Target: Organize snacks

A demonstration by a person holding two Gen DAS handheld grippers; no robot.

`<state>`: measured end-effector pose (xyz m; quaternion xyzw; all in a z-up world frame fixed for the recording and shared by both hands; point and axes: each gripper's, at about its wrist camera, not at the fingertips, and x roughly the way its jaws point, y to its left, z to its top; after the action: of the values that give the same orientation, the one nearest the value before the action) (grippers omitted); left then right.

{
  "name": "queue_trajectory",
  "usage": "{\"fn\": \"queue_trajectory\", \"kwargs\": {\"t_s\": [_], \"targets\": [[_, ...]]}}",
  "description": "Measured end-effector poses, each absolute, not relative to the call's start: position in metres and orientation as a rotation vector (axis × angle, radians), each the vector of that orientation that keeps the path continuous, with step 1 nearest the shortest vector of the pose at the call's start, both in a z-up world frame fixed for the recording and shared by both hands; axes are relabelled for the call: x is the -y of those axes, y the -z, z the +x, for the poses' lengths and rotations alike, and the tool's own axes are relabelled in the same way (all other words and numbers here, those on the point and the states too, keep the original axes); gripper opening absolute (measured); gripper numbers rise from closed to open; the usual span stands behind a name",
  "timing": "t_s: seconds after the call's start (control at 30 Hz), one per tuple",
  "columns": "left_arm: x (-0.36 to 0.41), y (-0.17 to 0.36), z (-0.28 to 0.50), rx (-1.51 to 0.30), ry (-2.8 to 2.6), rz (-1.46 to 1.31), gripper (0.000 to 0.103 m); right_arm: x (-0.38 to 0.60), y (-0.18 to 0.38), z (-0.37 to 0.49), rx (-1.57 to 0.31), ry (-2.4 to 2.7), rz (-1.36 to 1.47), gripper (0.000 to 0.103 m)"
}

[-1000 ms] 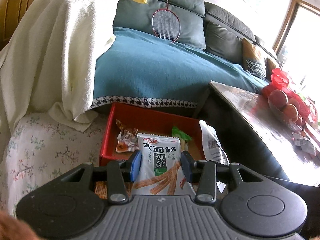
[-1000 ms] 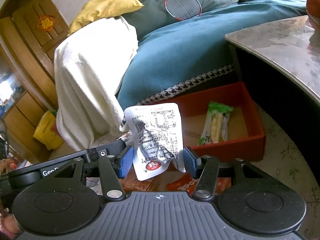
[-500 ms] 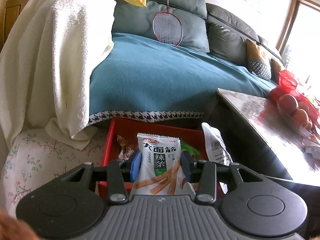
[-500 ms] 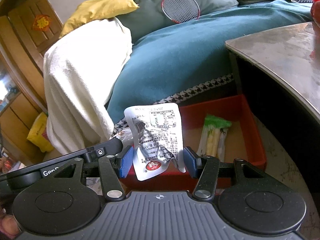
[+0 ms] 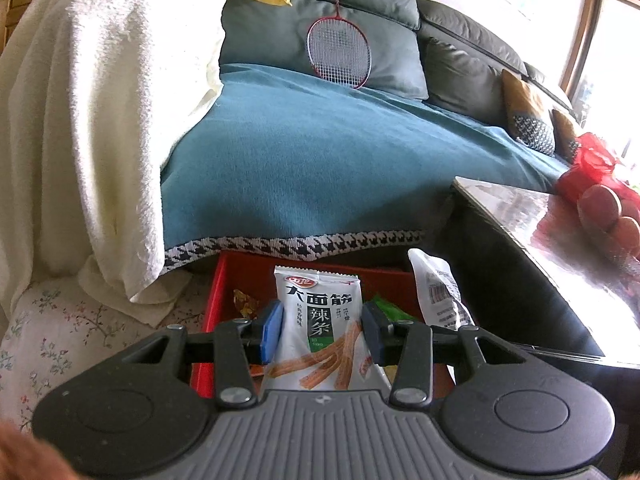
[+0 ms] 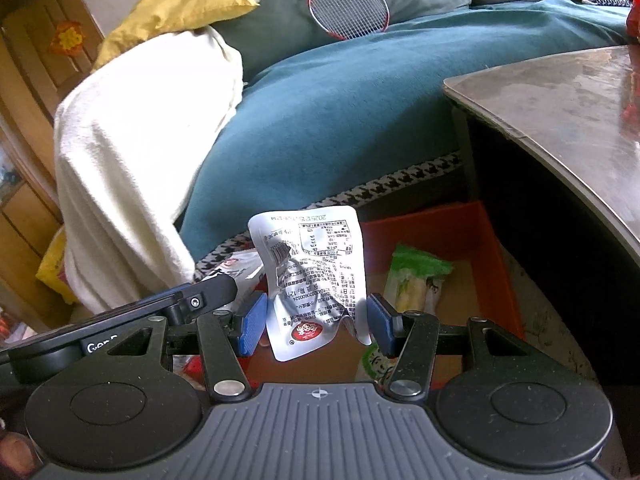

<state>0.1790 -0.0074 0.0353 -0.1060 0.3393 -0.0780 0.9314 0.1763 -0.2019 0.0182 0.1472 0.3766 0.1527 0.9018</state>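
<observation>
Red box [image 5: 248, 268] nearer; packet [image 5: 318, 328] inside left gripper [image 5: 322, 330]

A home living room: a blanket-draped sofa [image 5: 320, 152], cushions, a badminton racket [image 5: 339, 50], coffee table [image 6: 560, 92].

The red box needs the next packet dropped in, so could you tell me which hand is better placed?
Probably the right: its tongs hold the silver packet over the red box; the left tongs' snack sits nearer its front wall.

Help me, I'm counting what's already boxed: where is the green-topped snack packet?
In the right wrist view, the green-topped snack packet lies flat inside the red box, on the right of the silver packet held in the right hand-held gripper.
</observation>
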Motion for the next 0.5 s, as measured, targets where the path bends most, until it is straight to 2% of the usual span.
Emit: {"fn": "queue_trajectory", "kwargs": {"t_s": [0.5], "targets": [[0.013, -0.011, 0.212, -0.722, 0.143, -0.207, 0.036, 0.2, 0.003, 0.209, -0.822, -0.279, 0.27, 0.062]]}}
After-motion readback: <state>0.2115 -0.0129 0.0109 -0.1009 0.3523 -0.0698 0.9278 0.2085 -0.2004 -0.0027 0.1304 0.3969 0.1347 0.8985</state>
